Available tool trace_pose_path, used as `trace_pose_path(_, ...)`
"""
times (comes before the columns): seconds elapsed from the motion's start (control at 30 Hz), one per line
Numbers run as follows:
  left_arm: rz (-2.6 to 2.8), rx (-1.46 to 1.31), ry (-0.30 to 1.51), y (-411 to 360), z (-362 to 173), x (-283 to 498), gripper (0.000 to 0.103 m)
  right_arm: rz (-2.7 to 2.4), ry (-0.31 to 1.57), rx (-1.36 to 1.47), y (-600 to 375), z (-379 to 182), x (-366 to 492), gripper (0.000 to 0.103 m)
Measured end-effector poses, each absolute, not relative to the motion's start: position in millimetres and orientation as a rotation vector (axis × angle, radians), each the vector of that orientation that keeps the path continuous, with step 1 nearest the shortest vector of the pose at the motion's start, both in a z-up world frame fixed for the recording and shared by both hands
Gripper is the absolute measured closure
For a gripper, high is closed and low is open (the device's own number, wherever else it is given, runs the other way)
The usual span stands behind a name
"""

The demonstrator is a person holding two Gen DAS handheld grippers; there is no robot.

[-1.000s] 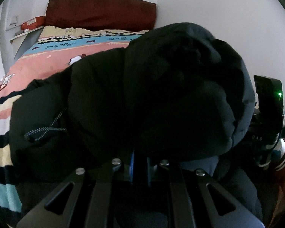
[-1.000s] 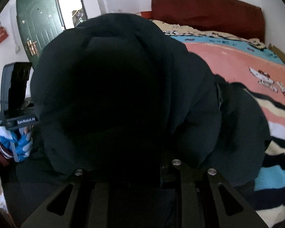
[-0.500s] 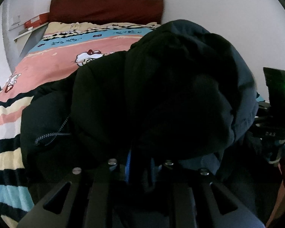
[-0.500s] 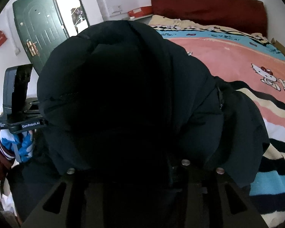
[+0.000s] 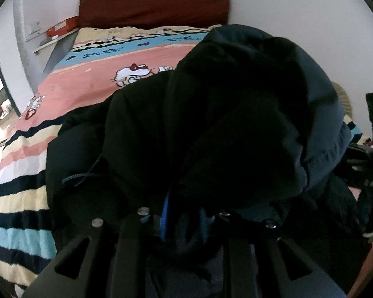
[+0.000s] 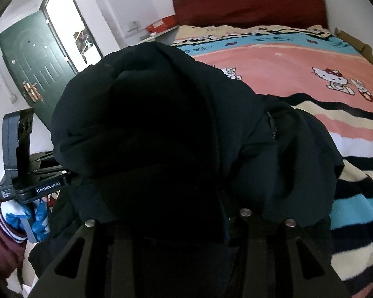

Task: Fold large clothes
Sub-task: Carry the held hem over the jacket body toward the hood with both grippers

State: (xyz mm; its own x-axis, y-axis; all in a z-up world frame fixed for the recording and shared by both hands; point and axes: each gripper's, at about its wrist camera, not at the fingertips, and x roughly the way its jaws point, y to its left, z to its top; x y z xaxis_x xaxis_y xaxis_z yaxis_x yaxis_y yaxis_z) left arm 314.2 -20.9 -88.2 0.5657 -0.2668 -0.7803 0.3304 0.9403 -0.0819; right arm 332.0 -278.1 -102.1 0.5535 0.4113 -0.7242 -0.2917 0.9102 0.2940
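Note:
A large black padded jacket fills the middle of both views, bunched and draped over both grippers; it also shows in the right wrist view. My left gripper is shut on a fold of the jacket, with blue pads showing at the pinch. My right gripper is buried under the dark cloth; its fingertips are hidden. The jacket's lower part rests on the striped bedspread. The left gripper's body shows at the left of the right wrist view.
The bed with a pink, blue and striped cartoon cover stretches ahead to a dark red headboard. A green door stands open at the left. A shelf with an orange box is by the wall.
Both grippers have lowered and moved forward over the bed with the jacket held. More of the bedspread and headboard shows above the jacket.

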Motion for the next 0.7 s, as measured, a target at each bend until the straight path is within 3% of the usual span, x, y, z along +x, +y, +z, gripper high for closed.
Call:
trace_pose_path(0.43, -0.293, 0.098, 0.915, -29.6, -84.1, 303.7, 0.074, 0.397, 0.884, 0.091, -297.9, -89.1, 292.4, 0.034)
trace_pose_path(0.53, -0.314, 0.098, 0.920, -25.3, -85.1, 293.5, 0.067, 0.414, 0.872, 0.100, -306.3, -82.4, 287.3, 0.033)
trace_pose_path(0.7, -0.360, 0.077, 0.909, -13.1, -79.1, 268.8, 0.066, 0.440, 0.887, 0.080, -306.2, -79.2, 283.0, 0.033)
